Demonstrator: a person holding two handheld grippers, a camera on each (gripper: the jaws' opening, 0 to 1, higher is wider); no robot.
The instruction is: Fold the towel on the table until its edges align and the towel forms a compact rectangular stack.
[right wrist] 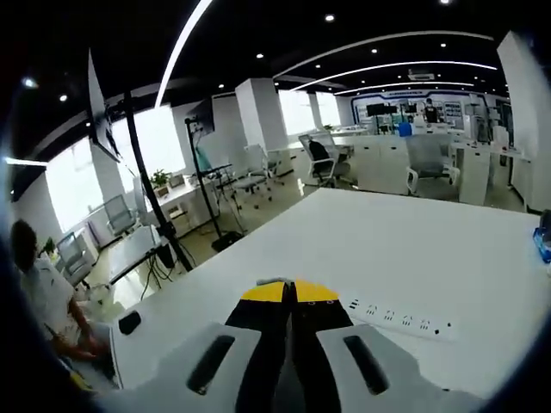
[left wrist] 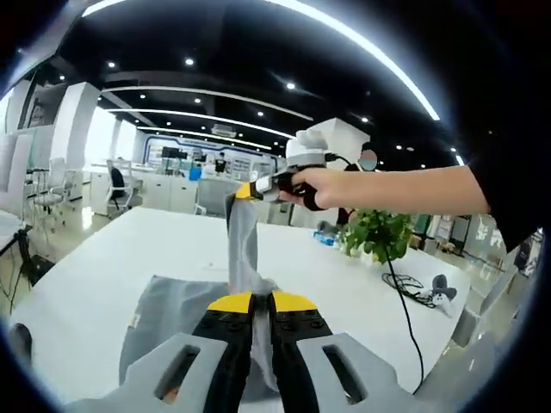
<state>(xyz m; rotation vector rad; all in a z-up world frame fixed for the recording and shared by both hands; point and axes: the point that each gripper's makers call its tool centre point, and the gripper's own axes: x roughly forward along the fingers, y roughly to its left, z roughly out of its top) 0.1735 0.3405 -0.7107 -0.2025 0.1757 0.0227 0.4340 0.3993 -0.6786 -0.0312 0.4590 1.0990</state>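
Observation:
A grey towel [left wrist: 164, 314] lies partly on the white table [left wrist: 95, 267], and one strip of it is pulled up into the air. In the left gripper view my left gripper [left wrist: 263, 303] is shut on the towel close to the table. My right gripper [left wrist: 246, 191], held by a hand coming in from the right, is shut on the raised end above and beyond it. In the right gripper view the right gripper [right wrist: 291, 292] has its yellow-tipped jaws together, with a sliver of grey cloth at the tips. It faces out over the table [right wrist: 413, 249].
A potted plant [left wrist: 379, 232] and a black cable [left wrist: 405, 288] sit on the table's right side. A white power strip [right wrist: 396, 320] lies on the table ahead of the right gripper. A person [right wrist: 43, 301] sits off the table's left edge beside a small black object [right wrist: 129, 323].

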